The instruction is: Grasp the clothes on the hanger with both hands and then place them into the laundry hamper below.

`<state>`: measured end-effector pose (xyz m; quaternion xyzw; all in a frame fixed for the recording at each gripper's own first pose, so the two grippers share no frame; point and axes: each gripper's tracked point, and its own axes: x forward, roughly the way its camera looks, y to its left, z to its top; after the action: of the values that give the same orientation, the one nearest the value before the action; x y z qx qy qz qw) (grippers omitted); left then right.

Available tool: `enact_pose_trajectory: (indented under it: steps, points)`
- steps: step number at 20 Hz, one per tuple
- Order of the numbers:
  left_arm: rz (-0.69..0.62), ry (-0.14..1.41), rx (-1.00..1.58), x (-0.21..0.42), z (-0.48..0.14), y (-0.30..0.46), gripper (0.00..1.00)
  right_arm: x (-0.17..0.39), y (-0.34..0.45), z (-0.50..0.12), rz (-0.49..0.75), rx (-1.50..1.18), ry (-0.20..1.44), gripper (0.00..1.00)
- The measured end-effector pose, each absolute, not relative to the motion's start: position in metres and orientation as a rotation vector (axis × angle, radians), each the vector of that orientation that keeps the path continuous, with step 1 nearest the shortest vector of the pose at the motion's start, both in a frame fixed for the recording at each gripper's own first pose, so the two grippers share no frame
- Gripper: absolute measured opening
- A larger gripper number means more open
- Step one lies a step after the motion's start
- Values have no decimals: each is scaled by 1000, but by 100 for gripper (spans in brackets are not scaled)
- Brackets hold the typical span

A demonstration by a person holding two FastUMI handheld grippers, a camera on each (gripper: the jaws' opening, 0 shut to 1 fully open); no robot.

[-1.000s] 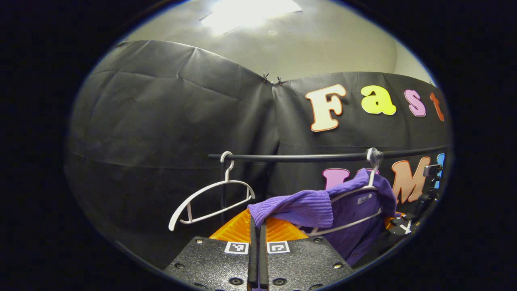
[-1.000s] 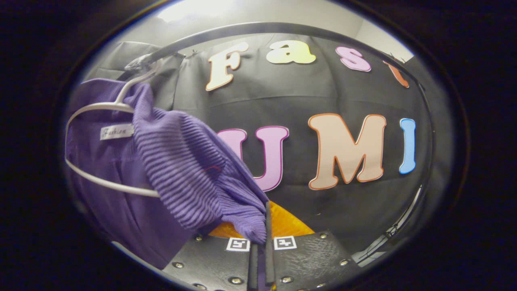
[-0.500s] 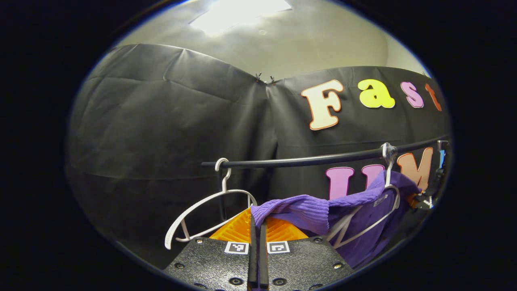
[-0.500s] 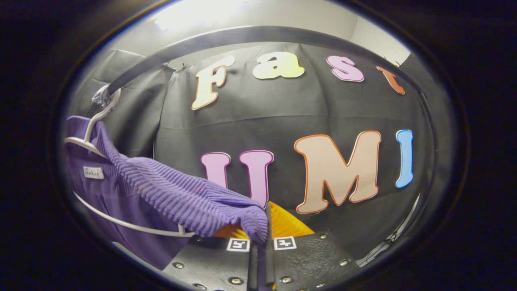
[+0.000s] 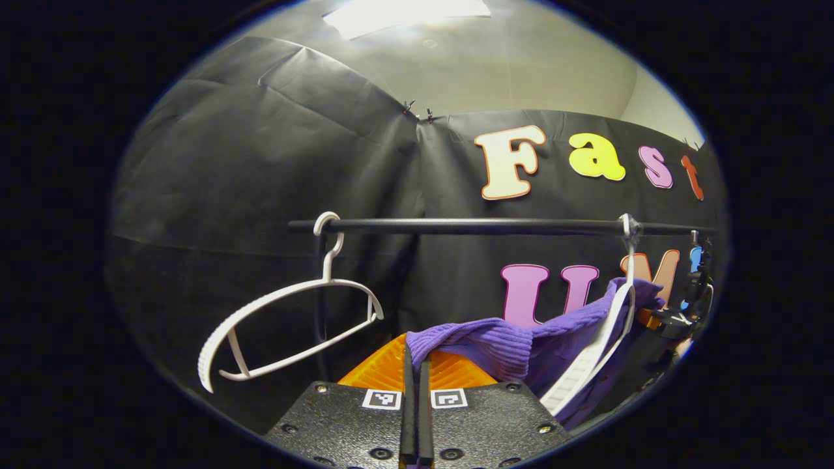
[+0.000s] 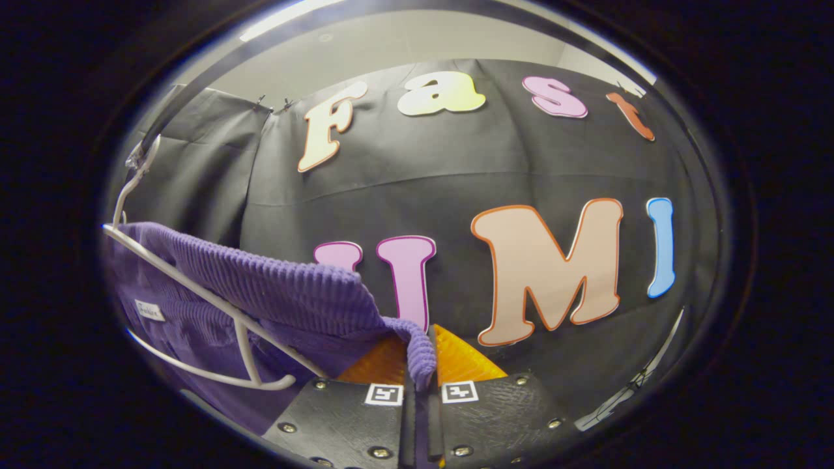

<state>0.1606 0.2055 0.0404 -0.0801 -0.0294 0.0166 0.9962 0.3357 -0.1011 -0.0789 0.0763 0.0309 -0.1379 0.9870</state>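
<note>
A purple ribbed knit garment (image 5: 515, 342) hangs on a white hanger (image 5: 603, 348) at the right end of the black rail (image 5: 469, 226) in the left gripper view. My left gripper (image 5: 415, 365) is shut on the garment's near shoulder. In the right gripper view the same garment (image 6: 287, 296) stretches from the tilted white hanger (image 6: 215, 306) at the left to my right gripper (image 6: 420, 368), which is shut on its other shoulder. The right gripper (image 5: 681, 312) also appears far right in the left gripper view. The hamper is out of sight.
An empty white hanger (image 5: 287, 332) hangs tilted on the rail's left end in the left gripper view. Black cloth walls close the booth behind the rail (image 6: 195, 91), which arcs overhead in the right gripper view.
Both grippers have pulled apart with the garment, stretching it flat. The hanger has turned edge-on and tilted, and the fabric has slid partly off it. The empty hanger swung left.
</note>
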Motion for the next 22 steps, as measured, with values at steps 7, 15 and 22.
enact_pose_trajectory:
  steps: [7, 15, 22]
  points:
    - [49, 30, -209, 170, -15, 197, 2, 340, -101, -124, -293, 138, 141, 7]
    - [100, 175, -228, 161, -96, 196, 5, 312, -87, -199, -287, 102, 284, 7]
    - [114, 286, -214, 130, -162, 185, 3, 277, -60, -239, -238, 61, 372, 7]
